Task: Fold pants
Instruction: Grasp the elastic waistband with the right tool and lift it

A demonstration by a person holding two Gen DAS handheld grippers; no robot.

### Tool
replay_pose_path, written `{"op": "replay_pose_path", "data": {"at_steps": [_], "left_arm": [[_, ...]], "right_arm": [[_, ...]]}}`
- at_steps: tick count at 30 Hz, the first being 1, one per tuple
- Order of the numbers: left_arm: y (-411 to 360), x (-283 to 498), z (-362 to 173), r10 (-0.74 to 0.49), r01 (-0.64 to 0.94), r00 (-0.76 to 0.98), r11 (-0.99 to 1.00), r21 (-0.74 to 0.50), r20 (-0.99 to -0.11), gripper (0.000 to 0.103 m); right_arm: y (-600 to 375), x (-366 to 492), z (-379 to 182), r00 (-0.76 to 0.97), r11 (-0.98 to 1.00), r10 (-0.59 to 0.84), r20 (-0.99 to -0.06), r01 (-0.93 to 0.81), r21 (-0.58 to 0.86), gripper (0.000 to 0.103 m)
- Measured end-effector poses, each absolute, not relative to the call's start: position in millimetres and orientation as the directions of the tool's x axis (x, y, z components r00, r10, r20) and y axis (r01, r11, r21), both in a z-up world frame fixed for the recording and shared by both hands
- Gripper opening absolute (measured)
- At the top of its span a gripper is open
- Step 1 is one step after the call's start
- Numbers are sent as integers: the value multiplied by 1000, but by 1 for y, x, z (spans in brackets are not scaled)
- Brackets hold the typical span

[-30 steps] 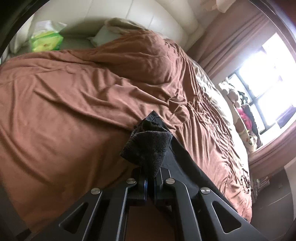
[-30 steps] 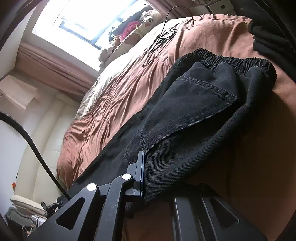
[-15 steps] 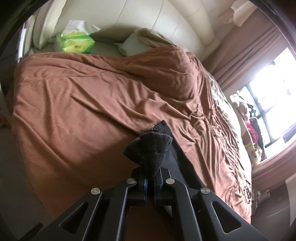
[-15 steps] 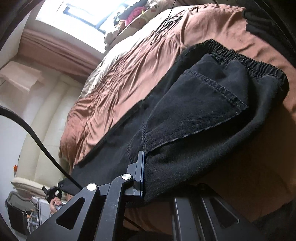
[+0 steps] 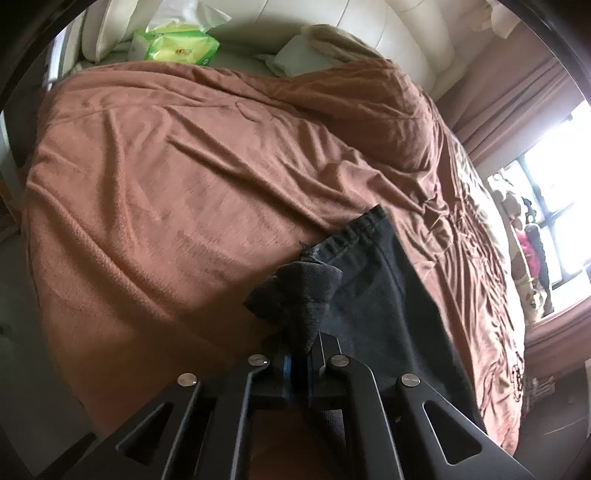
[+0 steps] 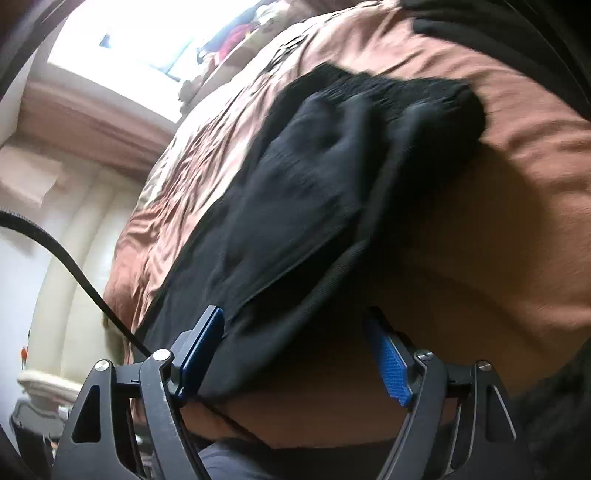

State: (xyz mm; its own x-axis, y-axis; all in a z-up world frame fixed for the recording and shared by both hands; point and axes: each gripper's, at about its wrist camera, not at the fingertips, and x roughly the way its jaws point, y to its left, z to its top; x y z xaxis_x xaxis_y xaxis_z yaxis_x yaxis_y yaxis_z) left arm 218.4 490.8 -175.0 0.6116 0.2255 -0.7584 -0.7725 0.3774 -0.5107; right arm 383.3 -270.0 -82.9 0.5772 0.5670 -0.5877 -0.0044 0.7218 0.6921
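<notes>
Black pants [image 5: 373, 295] lie in a long strip on the brown bedspread [image 5: 184, 184], the elastic waistband at the far end. My left gripper [image 5: 300, 354] is shut on a bunched hem corner of the pants [image 5: 295, 295], held just above the cloth. In the right wrist view the pants [image 6: 314, 184] spread ahead, waistband farthest away. My right gripper [image 6: 295, 343] has its jaws opening; the blue pads [image 6: 391, 365] stand wide apart. The pants' near edge lies loose between them, brushing the left pad, and is not pinched.
A green tissue pack [image 5: 177, 48] and pillows [image 5: 314, 55] rest by the cream headboard. A window with soft toys [image 5: 532, 243] is at the right. A black cable [image 6: 66, 258] hangs at the left. More dark clothing [image 6: 517, 33] lies at the far right.
My right gripper's jaws have parted and let go of the pants' edge, which has dropped onto the bedspread. The left gripper, still holding the hem, has drawn back and down.
</notes>
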Motion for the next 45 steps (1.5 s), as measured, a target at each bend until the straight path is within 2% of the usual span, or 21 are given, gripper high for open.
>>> {"op": "replay_pose_path", "data": {"at_steps": [9,13,16,21,22,25,26,29,35,39,45], "left_arm": [[485,212,-190,204,-790,590,347,-506,-781,7],[476,210,-194,196,-794,583,343,-502,-788,8],[470,208,-198,186,-795,582,338,-504,-792,9],[460,205,-199,187,-796,577,346,-497,-795,10],[458,204,-200,184,-796,578,345,-498,-795,10],[454,202,-200,181,-795,579,344,-500,-795,11],[452,201,-201,180,-794,580,343,-502,-794,12],[445,198,-201,172,-787,587,350,-508,-791,14],[441,196,-201,161,-779,597,351,-519,-786,14],[444,194,-203,158,-769,613,342,-540,-774,14],[452,193,-209,163,-747,649,325,-581,-743,14]], "right_arm": [[-327,434,-66,649,730,462,-604,108,675,76],[-335,457,-53,662,763,391,-639,155,627,76],[-326,481,-46,631,833,286,-722,209,513,76],[-301,509,-43,568,908,154,-808,242,343,76],[-295,507,-41,563,917,134,-815,242,318,71],[-284,500,-42,557,935,71,-828,251,249,38],[-285,491,-39,557,934,72,-828,253,251,30],[-291,480,-37,559,927,77,-826,264,266,20],[-306,442,-34,598,905,118,-793,264,334,12],[-322,416,-33,612,888,156,-775,257,382,12],[-332,417,-63,585,874,161,-795,290,390,13]]}}
